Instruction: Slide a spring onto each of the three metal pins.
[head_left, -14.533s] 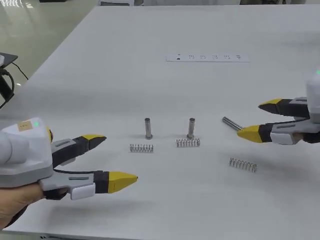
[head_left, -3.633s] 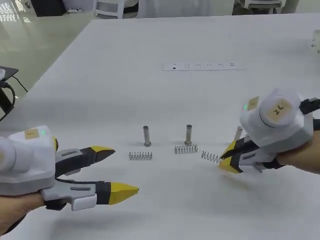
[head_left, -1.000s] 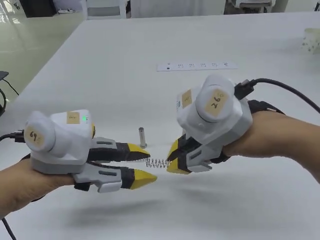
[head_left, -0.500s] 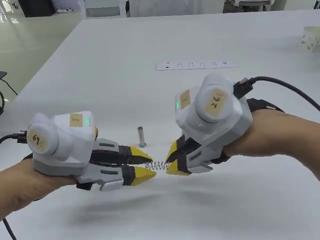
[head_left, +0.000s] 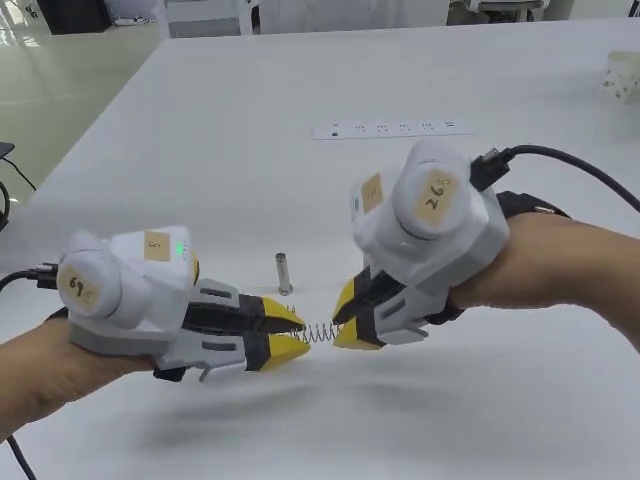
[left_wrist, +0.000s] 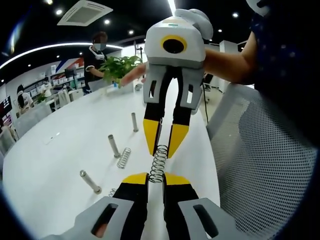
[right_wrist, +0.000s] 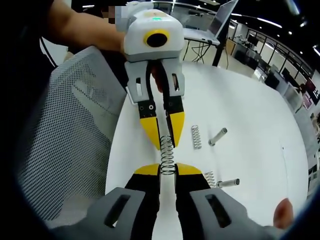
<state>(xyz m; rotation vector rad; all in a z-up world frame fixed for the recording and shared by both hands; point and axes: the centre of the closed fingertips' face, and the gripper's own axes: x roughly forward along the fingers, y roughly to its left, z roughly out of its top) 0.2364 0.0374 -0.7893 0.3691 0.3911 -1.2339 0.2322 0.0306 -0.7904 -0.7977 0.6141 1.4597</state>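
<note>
While left gripper (head_left: 296, 334) and right gripper (head_left: 344, 322) pinch 1 spring (head_left: 320, 331), left gripper view shows 3 pins (left_wrist: 114, 146).

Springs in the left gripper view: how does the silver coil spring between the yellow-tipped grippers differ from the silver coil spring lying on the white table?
The held silver coil spring is pinched at both ends, by the left gripper and right gripper; the loose silver coil spring is untouched. The held one is lifted; the loose one lies on the white table beside a metal pin. Both are wire coils, neither on a pin.
</note>
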